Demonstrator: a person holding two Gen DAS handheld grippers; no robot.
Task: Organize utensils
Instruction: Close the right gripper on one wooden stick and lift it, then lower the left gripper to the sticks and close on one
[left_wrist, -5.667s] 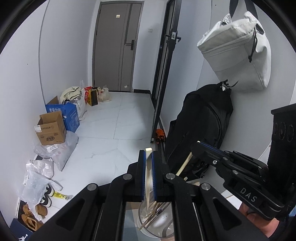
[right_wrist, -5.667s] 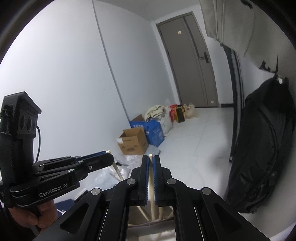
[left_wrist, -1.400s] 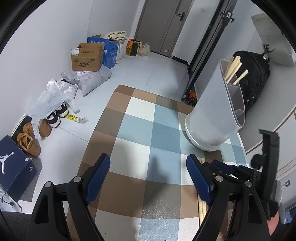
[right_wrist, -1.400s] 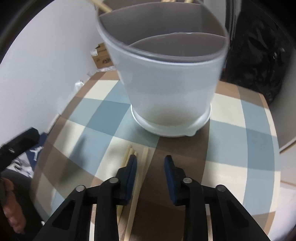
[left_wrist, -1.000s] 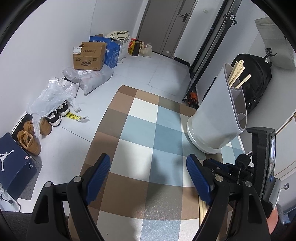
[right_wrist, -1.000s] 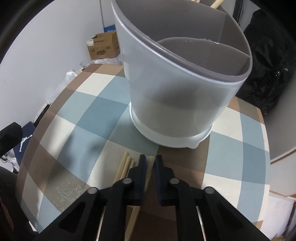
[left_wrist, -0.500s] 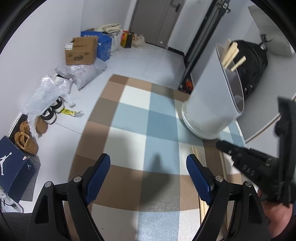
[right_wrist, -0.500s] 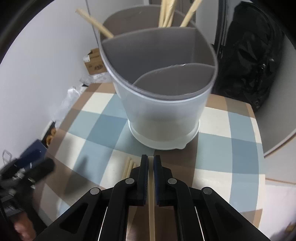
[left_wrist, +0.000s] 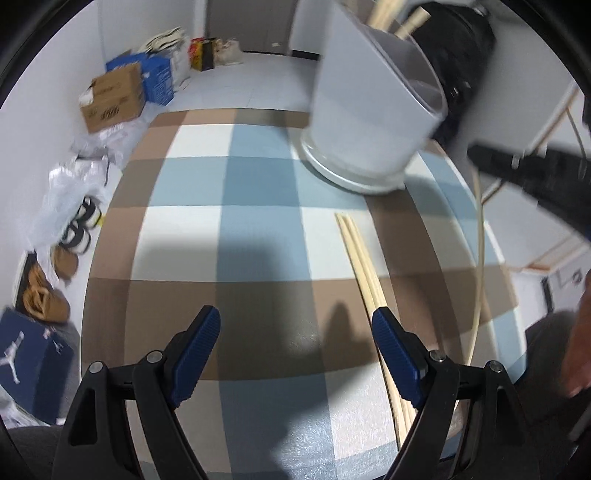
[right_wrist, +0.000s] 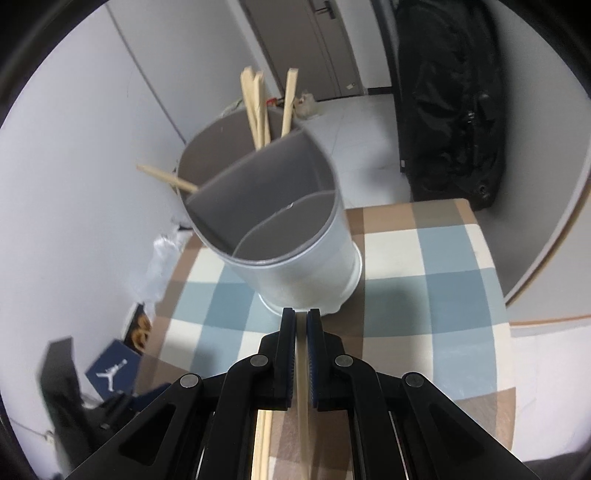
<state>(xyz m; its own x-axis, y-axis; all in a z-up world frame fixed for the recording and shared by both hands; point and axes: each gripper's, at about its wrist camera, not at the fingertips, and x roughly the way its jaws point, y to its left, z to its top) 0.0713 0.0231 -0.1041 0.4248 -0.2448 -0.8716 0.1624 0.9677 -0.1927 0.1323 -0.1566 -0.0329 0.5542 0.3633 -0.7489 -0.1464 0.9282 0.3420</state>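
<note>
A grey divided utensil holder stands on the checked tablecloth, with several wooden chopsticks sticking out of its back compartment. My right gripper is shut on one chopstick, raised just in front of the holder's base. Other loose chopsticks lie on the cloth in front of the holder. My left gripper hovers open over the cloth, its right finger above their near ends. In the left wrist view the right gripper is at the right, with the held chopstick hanging down.
A black backpack leans on the wall behind the table. On the floor to the left are cardboard boxes, plastic bags, shoes and a blue shoebox. A person's hand shows at the right edge.
The right gripper shut on one chopstick from the pile and lifted it off the cloth toward the holder. The left gripper stayed open, drifted over the table and rolled.
</note>
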